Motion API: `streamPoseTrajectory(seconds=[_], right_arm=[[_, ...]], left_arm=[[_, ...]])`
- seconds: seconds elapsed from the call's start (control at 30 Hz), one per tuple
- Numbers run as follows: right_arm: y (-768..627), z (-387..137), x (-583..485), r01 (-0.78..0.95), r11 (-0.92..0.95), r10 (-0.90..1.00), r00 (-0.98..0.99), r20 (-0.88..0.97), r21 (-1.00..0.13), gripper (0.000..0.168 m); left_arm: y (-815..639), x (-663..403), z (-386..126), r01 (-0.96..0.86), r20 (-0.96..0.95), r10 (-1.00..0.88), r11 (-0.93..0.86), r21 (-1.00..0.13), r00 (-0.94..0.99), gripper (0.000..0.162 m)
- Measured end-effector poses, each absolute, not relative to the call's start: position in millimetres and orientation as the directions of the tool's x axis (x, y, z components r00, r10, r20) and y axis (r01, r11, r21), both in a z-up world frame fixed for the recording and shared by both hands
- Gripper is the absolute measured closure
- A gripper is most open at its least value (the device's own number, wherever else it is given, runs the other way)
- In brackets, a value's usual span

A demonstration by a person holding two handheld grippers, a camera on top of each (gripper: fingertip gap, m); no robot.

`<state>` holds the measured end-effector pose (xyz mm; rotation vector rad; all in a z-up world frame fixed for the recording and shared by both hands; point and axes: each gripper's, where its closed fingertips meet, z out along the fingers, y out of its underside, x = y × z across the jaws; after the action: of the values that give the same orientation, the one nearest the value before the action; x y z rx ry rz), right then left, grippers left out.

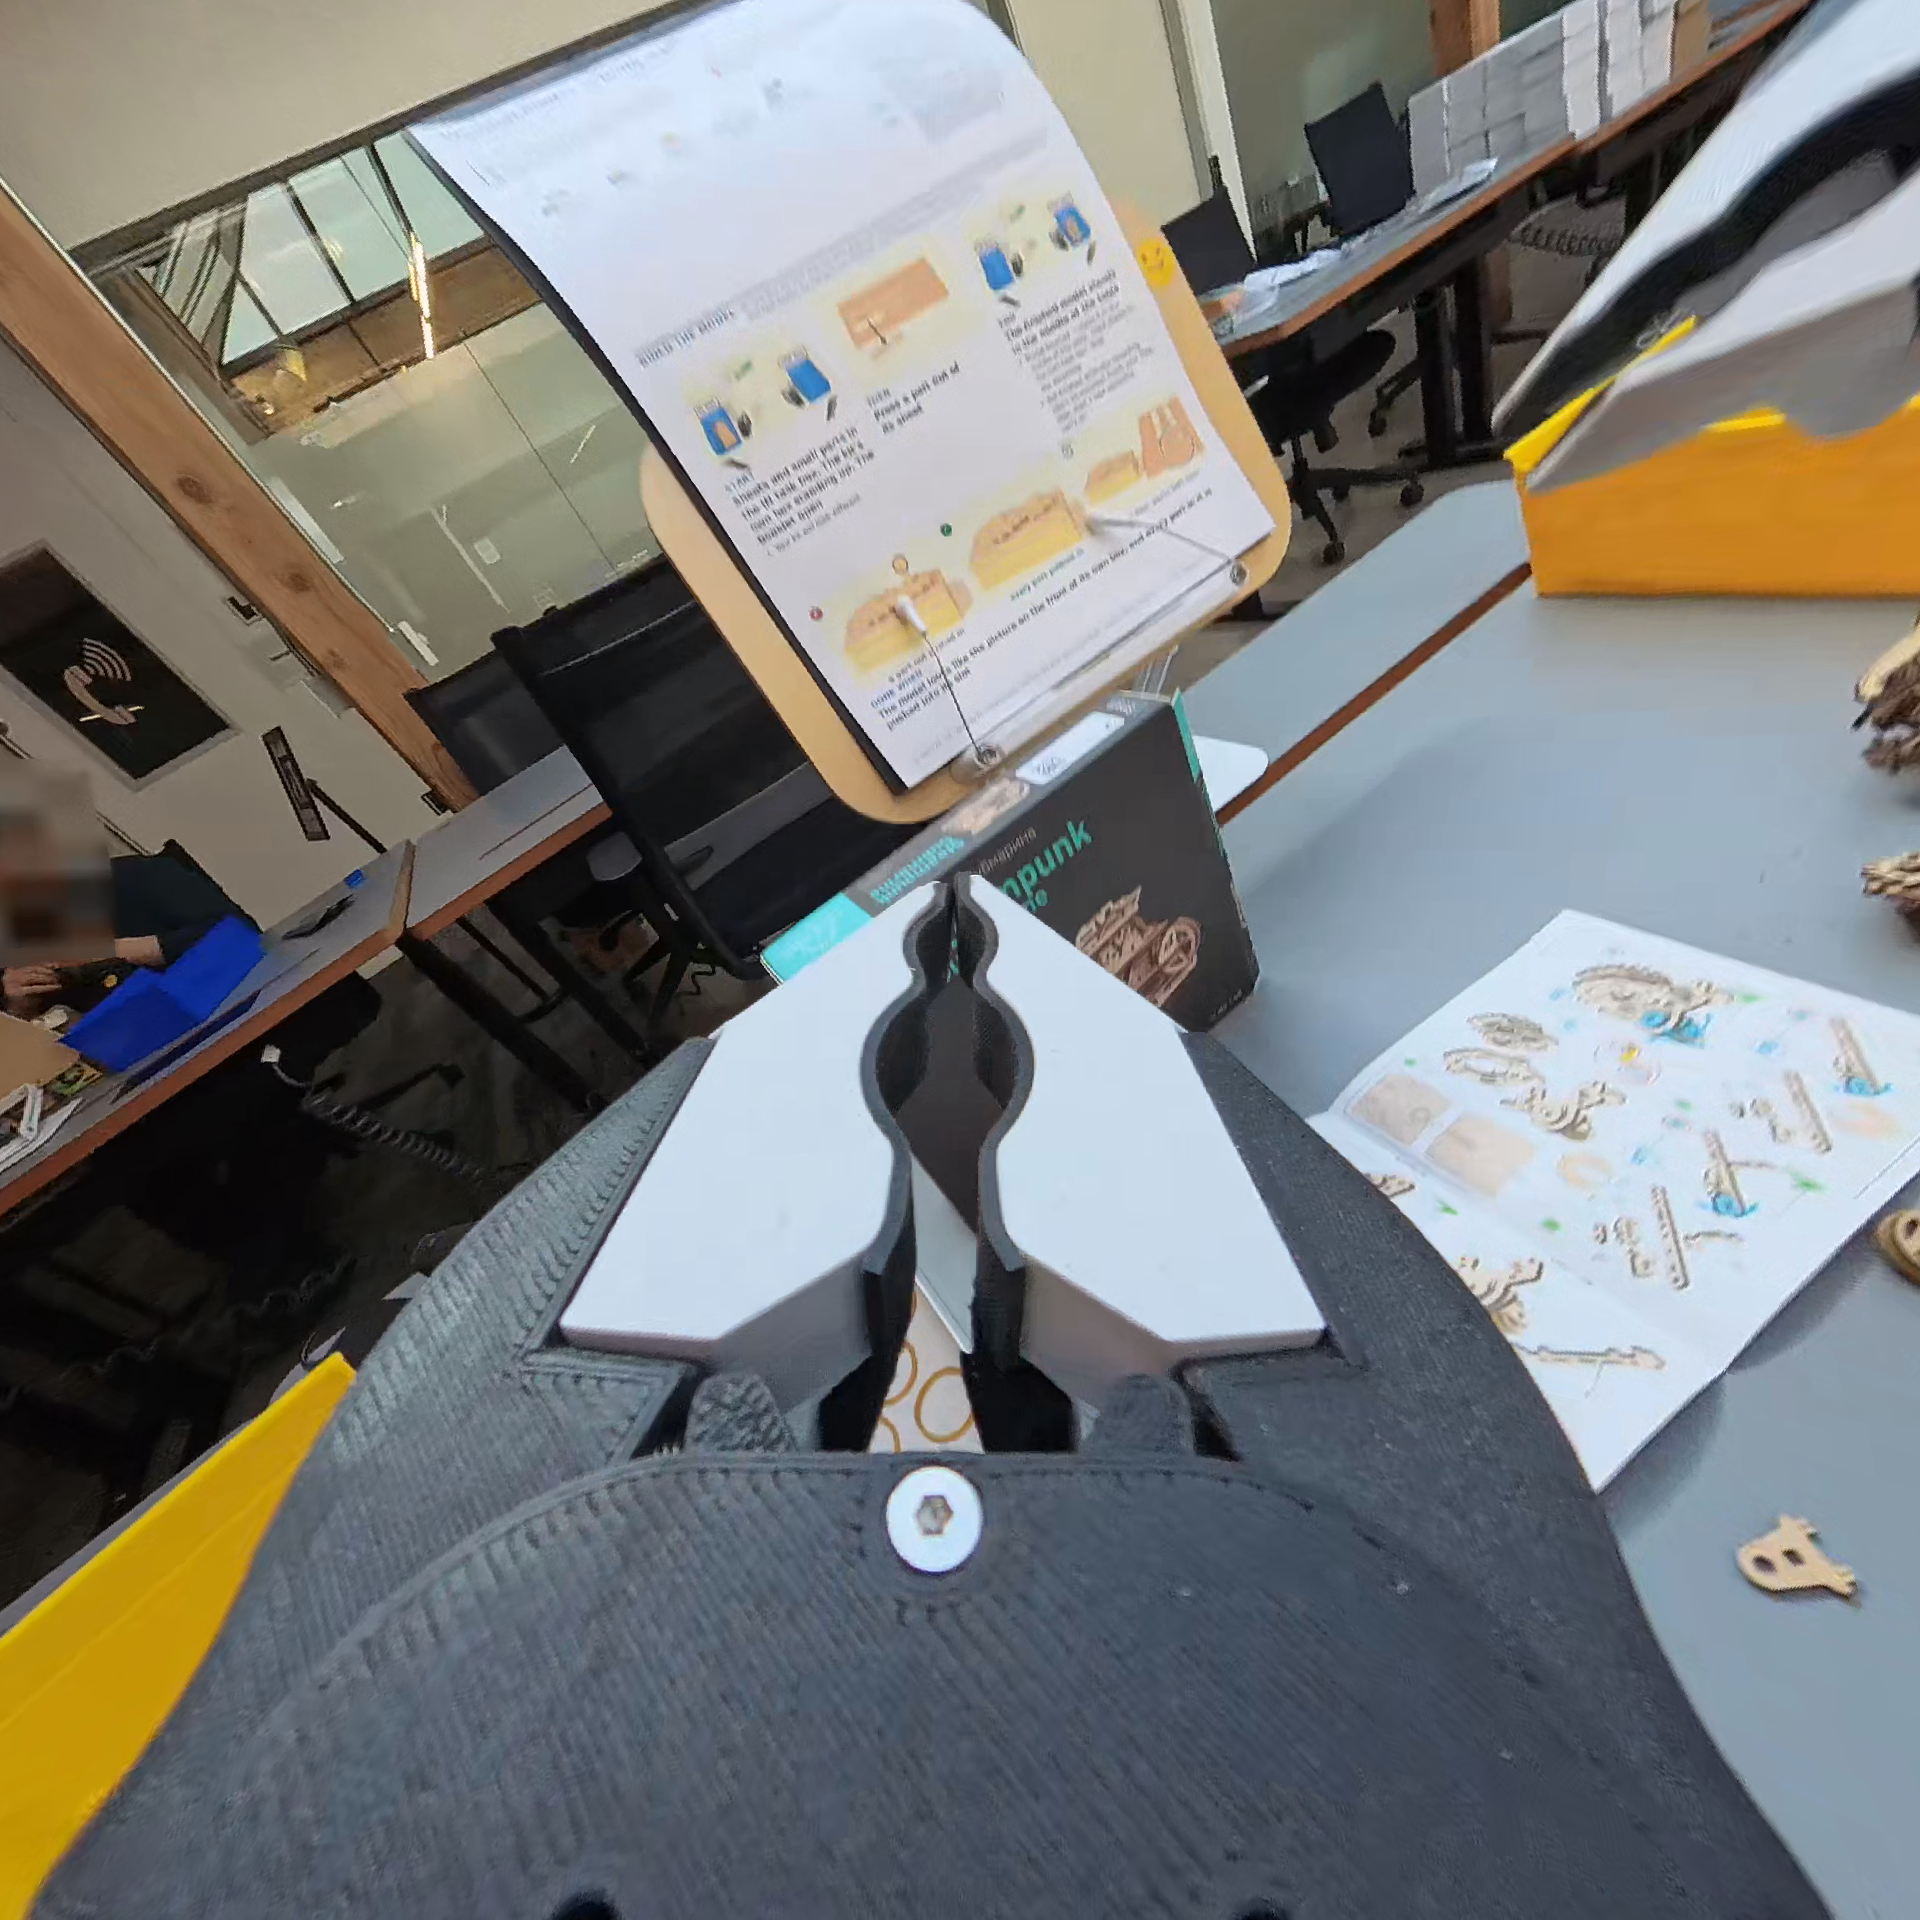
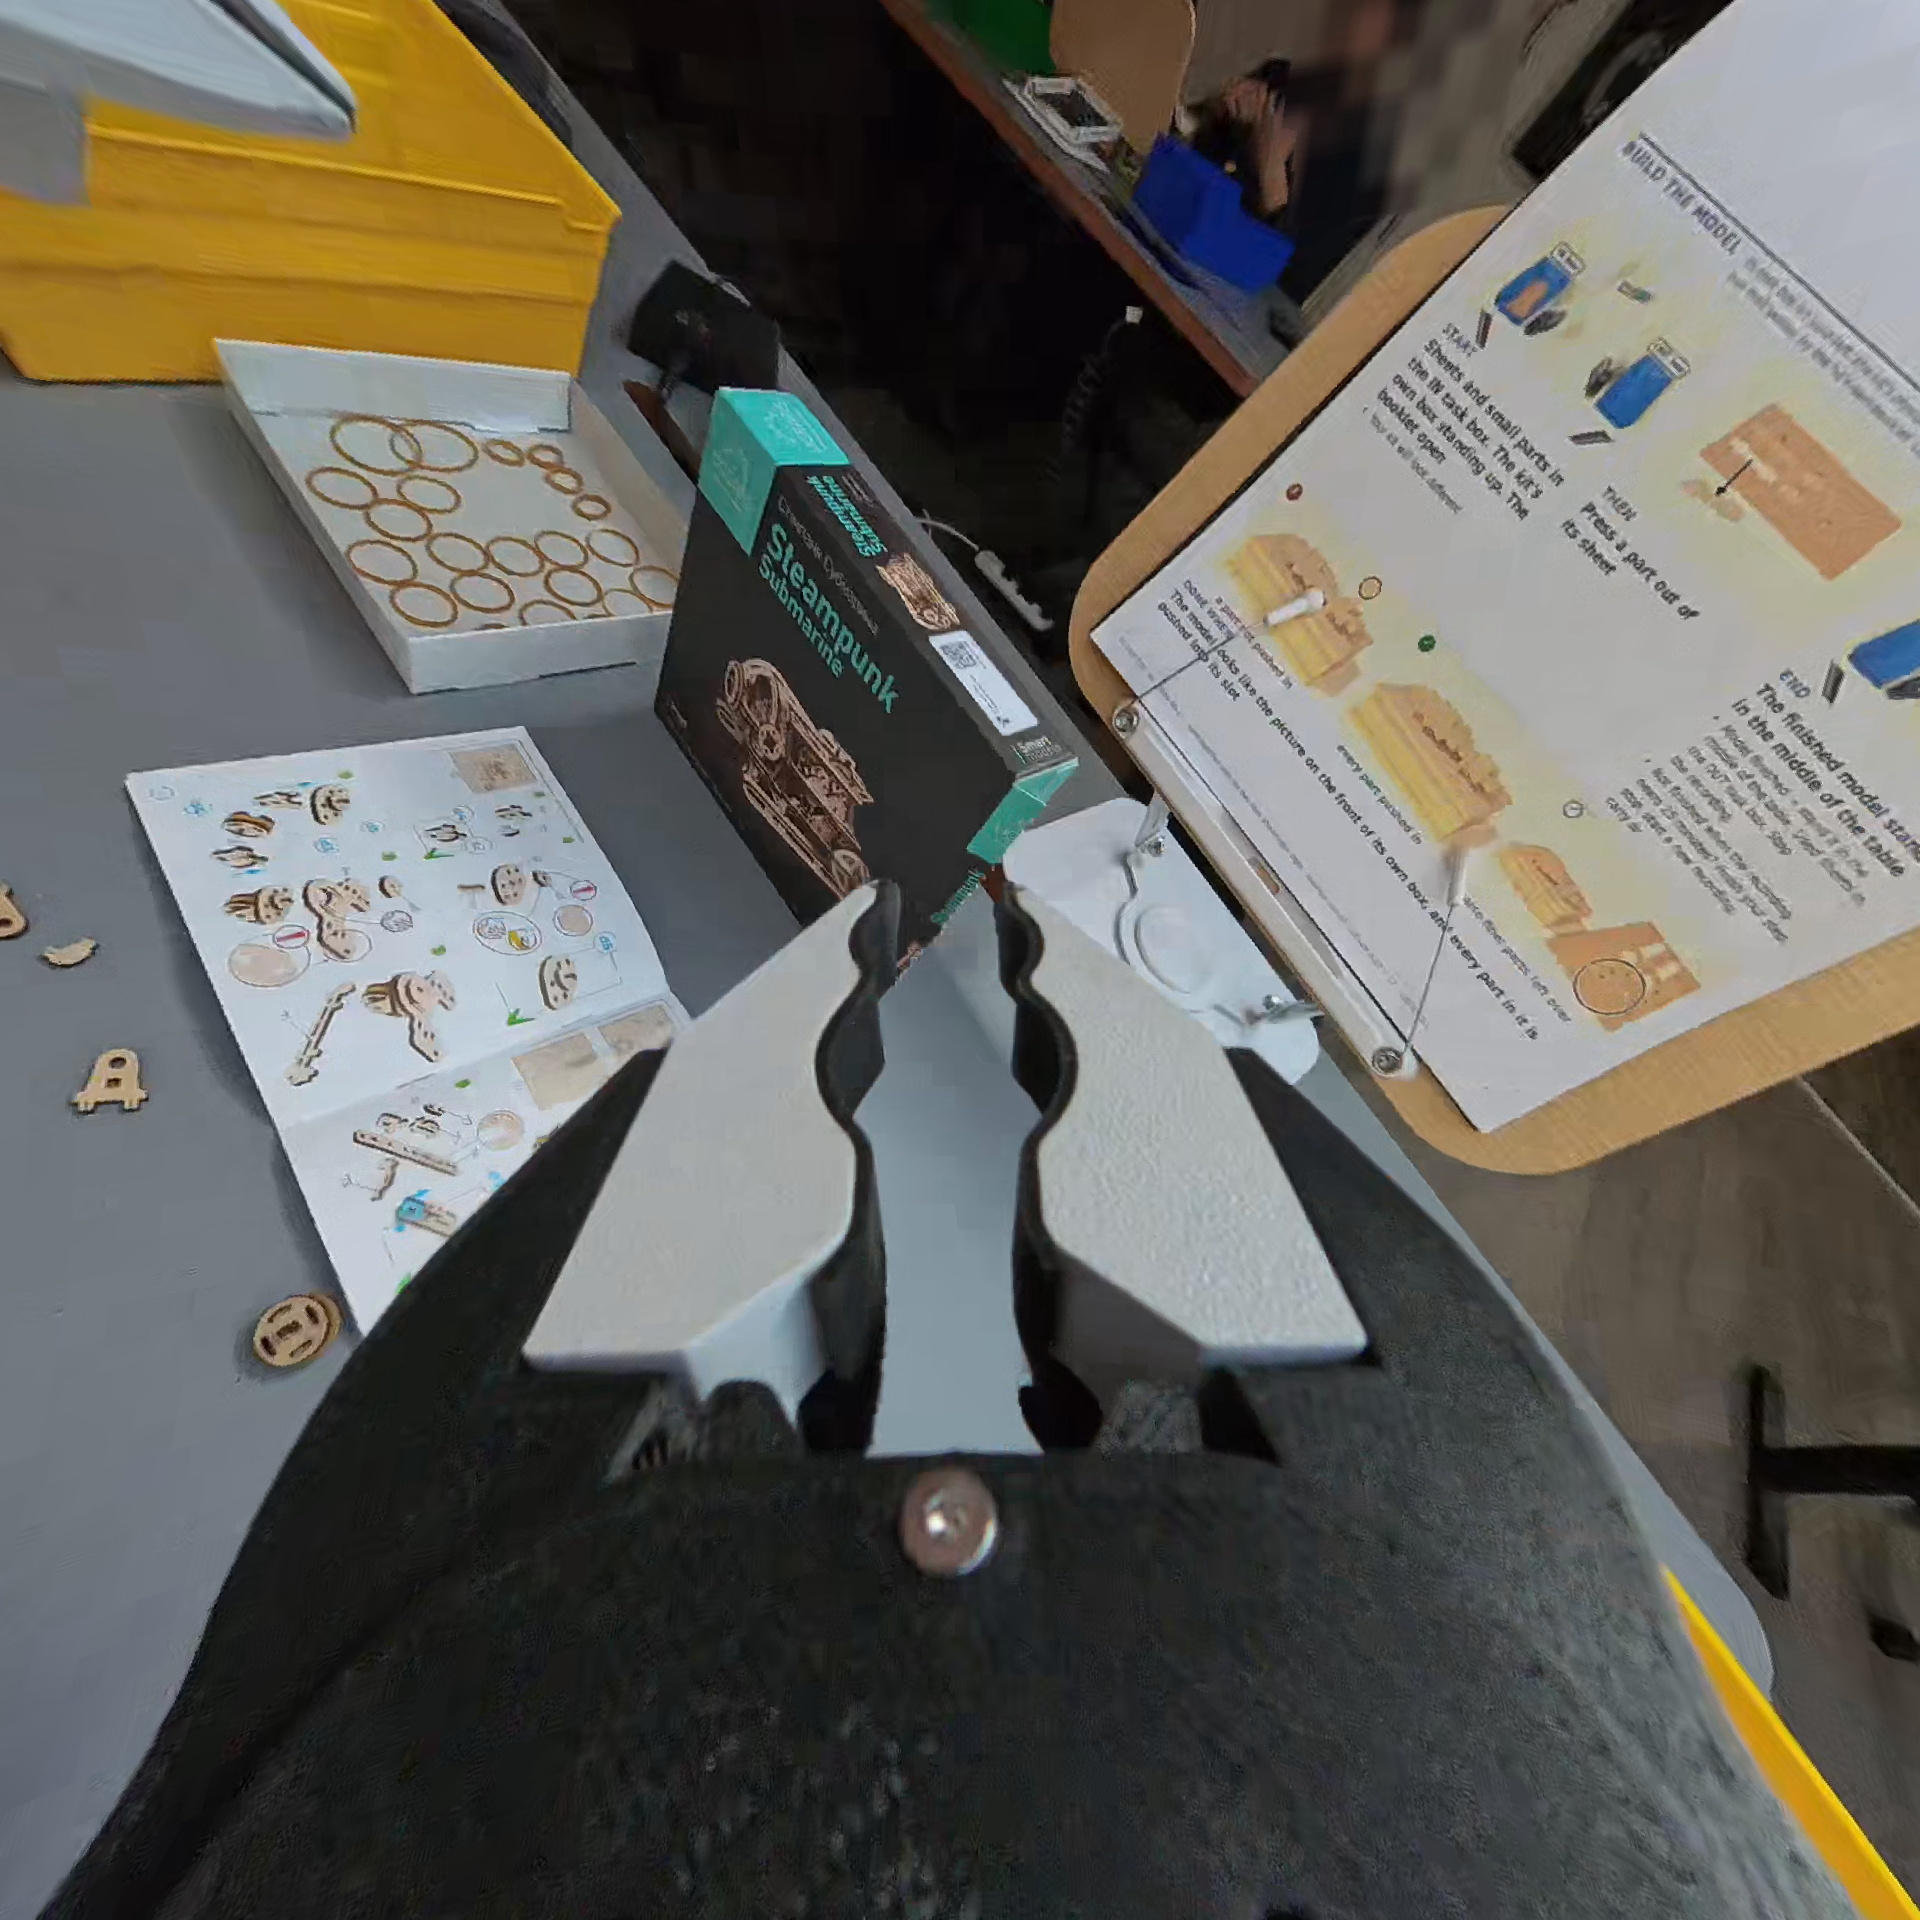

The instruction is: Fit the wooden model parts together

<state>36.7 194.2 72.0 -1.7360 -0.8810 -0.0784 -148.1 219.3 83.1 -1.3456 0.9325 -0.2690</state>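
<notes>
1. Wooden model parts (image 2: 109,1081) are scattered flat on the grey table (image 2: 156,623), left of the open booklet (image 2: 395,935).
2. Right gripper (image 2: 940,925), slightly parted and empty, is raised nearer them.
3. Left gripper (image 1: 956,894), pinched closed, nothing seen held.

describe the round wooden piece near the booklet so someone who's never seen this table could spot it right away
On the grey table, find the open instruction booklet lying flat in front of the upright dark kit box. Just off the booklet's near corner lies the round wooden disc, flat on the table. Unlike the bell-shaped piece farther left, it is a full circle pierced with small slots.
</notes>
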Motion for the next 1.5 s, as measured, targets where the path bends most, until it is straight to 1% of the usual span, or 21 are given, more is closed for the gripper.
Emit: streamPoseTrajectory(seconds=[0.03, 0.07, 0.13, 0.2, 0.27, 0.33, 0.43, 0.5, 0.63, 0.7, 0.77, 0.93, 1.0, 1.07, 1.13, 1.17, 1.2, 1.23, 1.33, 1.4, 1.5], right_arm=[[192.9, 72.4, 27.1, 0.567, -0.048, 0.552, 0.701, 0.451, -0.823, 0.161], [193.8, 72.4, 19.6, 0.548, -0.015, 0.567, 0.694, 0.444, -0.837, 0.168], [195.1, 70.3, -1.3, 0.513, 0.076, 0.600, 0.662, 0.450, -0.855, 0.168], [193.2, 56.1, -26.6, 0.502, 0.128, 0.667, 0.595, 0.449, -0.855, 0.168], [196.7, 37.5, -45.0, 0.480, 0.104, 0.713, 0.574, 0.402, -0.871, 0.168], [193.8, 19.8, -68.6, 0.408, 0.057, 0.791, 0.539, 0.291, -0.911, 0.166], [167.9, -3.2, -107.9, 0.315, 0.011, 0.924, 0.360, 0.131, -0.949, 0.167], [152.1, -22.3, -121.8, 0.352, -0.012, 0.958, 0.271, 0.090, -0.936, 0.167], [128.2, -52.5, -139.3, 0.449, -0.019, 0.976, 0.204, 0.082, -0.893, 0.161], [117.4, -73.3, -153.7, 0.507, 0.009, 0.982, 0.158, 0.103, -0.862, 0.155], [112.6, -102.2, -164.8, 0.604, 0.050, 0.983, 0.113, 0.147, -0.796, 0.150], [106.1, -146.0, -182.3, 0.703, 0.074, 0.986, 0.053, 0.156, -0.707, 0.143], [106.1, -149.9, -187.3, 0.702, 0.058, 0.989, 0.056, 0.136, -0.710, 0.142], [102.3, -151.2, -192.2, 0.689, -0.002, 0.996, 0.065, 0.059, -0.725, 0.140], [100.0, -157.2, -193.5, 0.704, -0.042, 0.997, 0.071, 0.011, -0.709, 0.138], [100.1, -158.3, -194.5, 0.704, -0.048, 0.997, 0.075, 0.006, -0.708, 0.139], [98.8, -158.8, -194.4, 0.706, -0.047, 0.998, 0.068, 0.002, -0.706, 0.152], [98.5, -158.7, -194.1, 0.710, -0.041, 0.998, 0.066, 0.008, -0.703, 0.156], [105.3, -151.1, -186.5, 0.712, 0.021, 0.991, 0.077, 0.108, -0.701, 0.157], [113.4, -125.9, -180.0, 0.634, 0.033, 0.979, 0.136, 0.153, -0.772, 0.157], [128.2, -70.9, -160.9, 0.378, -0.027, 0.957, 0.276, 0.085, -0.925, 0.157]], left_arm=[[223.9, -148.8, 63.8, -0.340, -0.421, -0.658, 0.256, -0.905, 0.624, 0.162], [225.1, -148.4, 46.0, -0.326, -0.407, -0.676, 0.252, -0.911, 0.615, 0.162], [226.2, -152.7, 19.1, -0.266, -0.358, -0.691, 0.242, -0.933, 0.628, 0.162], [224.6, -155.2, 1.4, -0.180, -0.261, -0.728, 0.190, -0.965, 0.634, 0.162], [224.9, -158.3, -6.7, -0.112, -0.187, -0.751, 0.150, -0.982, 0.634, 0.162], [225.8, -157.7, -15.1, -0.059, -0.128, -0.777, 0.117, -0.991, 0.617, 0.162], [224.0, -149.0, -29.2, -0.073, -0.085, -0.820, 0.053, -0.996, 0.566, 0.162], [221.9, -147.1, -31.9, -0.105, -0.125, -0.816, 0.079, -0.991, 0.565, 0.162], [221.4, -146.9, -36.9, -0.200, -0.232, -0.792, 0.142, -0.969, 0.565, 0.162], [220.6, -147.4, -34.5, -0.200, -0.241, -0.789, 0.153, -0.968, 0.565, 0.162], [220.9, -149.5, -30.7, -0.186, -0.234, -0.786, 0.154, -0.970, 0.572, 0.162], [224.3, -156.3, -24.8, -0.180, -0.236, -0.768, 0.159, -0.971, 0.595, 0.162], [224.5, -157.7, -22.5, -0.169, -0.229, -0.766, 0.159, -0.973, 0.600, 0.162], [224.9, -158.8, -21.2, -0.162, -0.223, -0.767, 0.157, -0.974, 0.601, 0.162], [225.4, -160.2, -20.5, -0.157, -0.217, -0.768, 0.153, -0.976, 0.602, 0.162], [225.7, -161.1, -19.9, -0.153, -0.213, -0.768, 0.151, -0.977, 0.604, 0.162], [226.0, -162.0, -19.4, -0.148, -0.207, -0.768, 0.147, -0.978, 0.605, 0.162], [226.1, -162.7, -18.9, -0.142, -0.199, -0.771, 0.142, -0.980, 0.605, 0.162], [225.2, -162.8, -17.7, -0.095, -0.144, -0.792, 0.109, -0.990, 0.593, 0.162], [220.5, -159.8, -13.8, -0.027, -0.074, -0.828, 0.071, -0.997, 0.555, 0.156], [211.3, -157.3, -3.0, 0.090, 0.035, -0.884, 0.008, -0.996, 0.467, 0.143]])
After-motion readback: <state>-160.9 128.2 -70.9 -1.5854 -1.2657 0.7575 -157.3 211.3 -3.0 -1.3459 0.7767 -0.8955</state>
